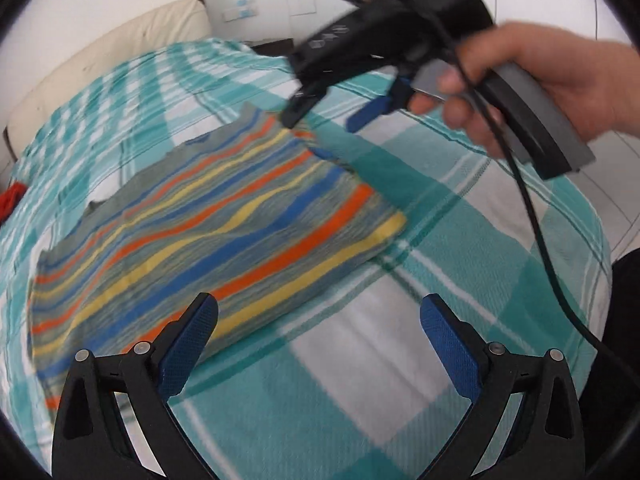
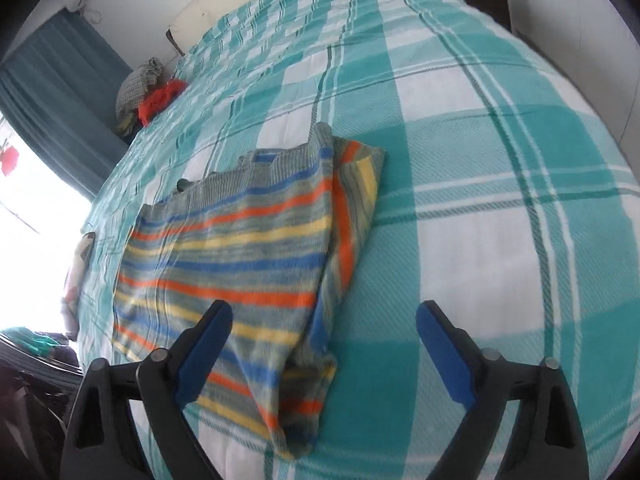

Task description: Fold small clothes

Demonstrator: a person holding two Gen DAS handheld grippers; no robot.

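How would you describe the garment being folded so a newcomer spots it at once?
Start with the bed under its teal and white checked cover. The striped shirt lies flat on it, one side folded over. Its orange, yellow and blue bands on grey set it apart from the checks.

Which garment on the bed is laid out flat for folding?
The striped shirt, spread mid-bed on the plaid cover. The red garment and the grey one sit bunched at the far edge.

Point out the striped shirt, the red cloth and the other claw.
striped shirt [image 2: 240,248], right wrist view, middle of the folded front.
red cloth [image 2: 160,100], right wrist view, its bunched middle.
right claw [image 1: 320,124], left wrist view, between its fingertips.
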